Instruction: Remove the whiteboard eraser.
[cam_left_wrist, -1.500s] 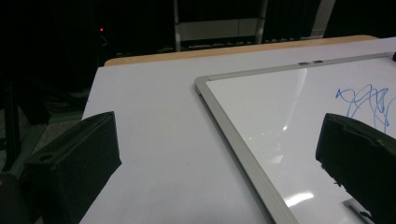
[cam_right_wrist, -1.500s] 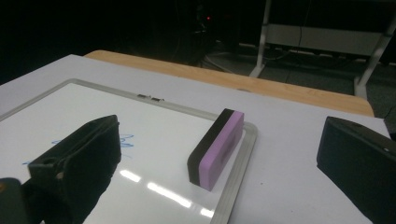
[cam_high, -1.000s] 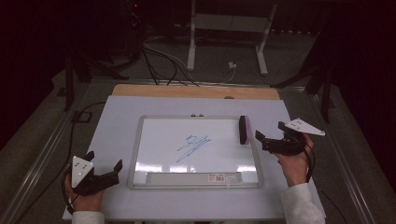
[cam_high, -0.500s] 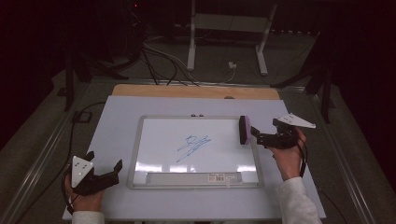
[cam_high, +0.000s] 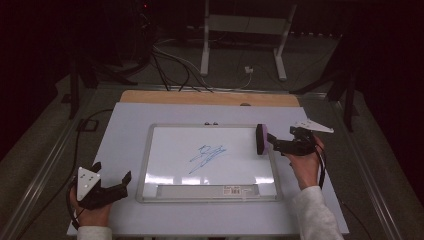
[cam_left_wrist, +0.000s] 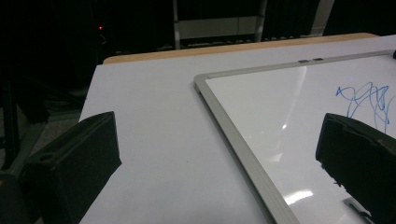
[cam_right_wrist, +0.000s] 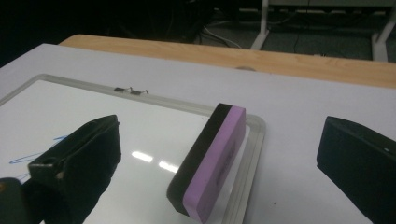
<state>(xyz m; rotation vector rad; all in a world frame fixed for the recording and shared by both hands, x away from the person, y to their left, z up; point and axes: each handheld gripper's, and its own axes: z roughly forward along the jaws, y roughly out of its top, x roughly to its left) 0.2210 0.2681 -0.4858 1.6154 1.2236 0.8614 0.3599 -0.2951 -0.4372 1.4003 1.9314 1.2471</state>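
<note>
The eraser (cam_right_wrist: 209, 161) lies on the whiteboard's (cam_high: 165, 150) right edge between my right gripper's (cam_high: 274, 143) wide-open jaws, so I should center them, then close squarely on its long sides.

Purple-and-black eraser (cam_right_wrist: 210, 161), blue scribble (cam_high: 206, 156)

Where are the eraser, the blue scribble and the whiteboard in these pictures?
eraser (cam_right_wrist: 212, 163), right gripper view, on its purple side.
blue scribble (cam_high: 207, 156), high view, middle of the marks.
whiteboard (cam_left_wrist: 233, 137), left gripper view, on its grey left frame.
</note>
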